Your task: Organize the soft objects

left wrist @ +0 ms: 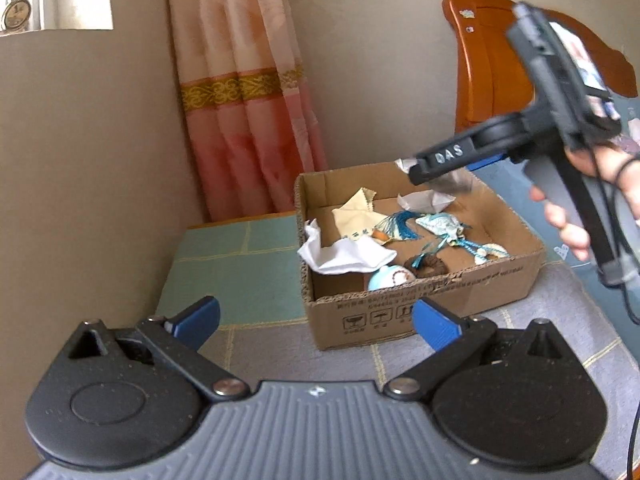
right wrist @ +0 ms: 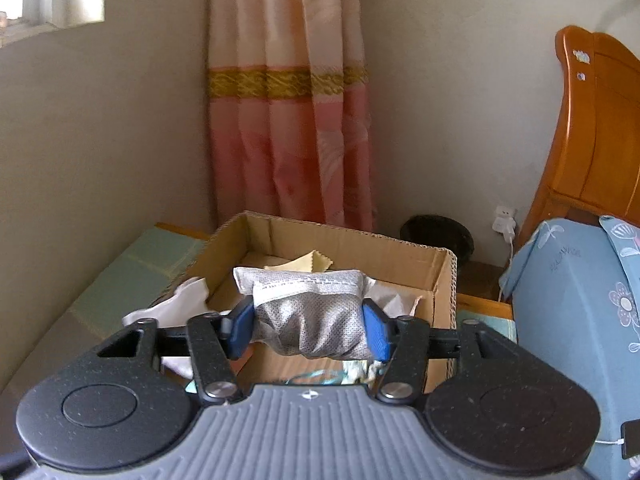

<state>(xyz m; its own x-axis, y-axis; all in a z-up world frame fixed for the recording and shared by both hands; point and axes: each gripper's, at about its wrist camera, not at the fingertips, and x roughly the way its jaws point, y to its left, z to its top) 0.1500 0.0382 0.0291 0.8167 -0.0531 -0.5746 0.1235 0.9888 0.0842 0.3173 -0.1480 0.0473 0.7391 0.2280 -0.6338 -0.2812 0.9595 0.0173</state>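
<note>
An open cardboard box (left wrist: pixel 472 292) stands on a patchwork-covered surface. Inside lie a crumpled white cloth (left wrist: pixel 344 254), a beige cloth (left wrist: pixel 356 216), a blue tassel (left wrist: pixel 400 226), a blue-and-white sachet (left wrist: pixel 438 226) and a pale blue ball (left wrist: pixel 390 276). My left gripper (left wrist: pixel 316 314) hovers just in front of the box's near left corner, jaws wide apart with nothing between them. My right gripper (right wrist: pixel 308 330) is above the box (right wrist: pixel 400 256), its blue pads pinching a grey fabric pouch (right wrist: pixel 312 312) at its waist. In the left wrist view a hand (left wrist: pixel 576 236) carries that gripper (left wrist: pixel 448 178) over the box's far right corner.
A pink curtain (left wrist: pixel 248 100) hangs in the corner behind the box. A green mat (left wrist: pixel 236 272) lies to its left. A wooden headboard (right wrist: pixel 596 128), blue floral bedding (right wrist: pixel 580 300), a black bin (right wrist: pixel 440 236) and a wall plug (right wrist: pixel 505 220) are to the right.
</note>
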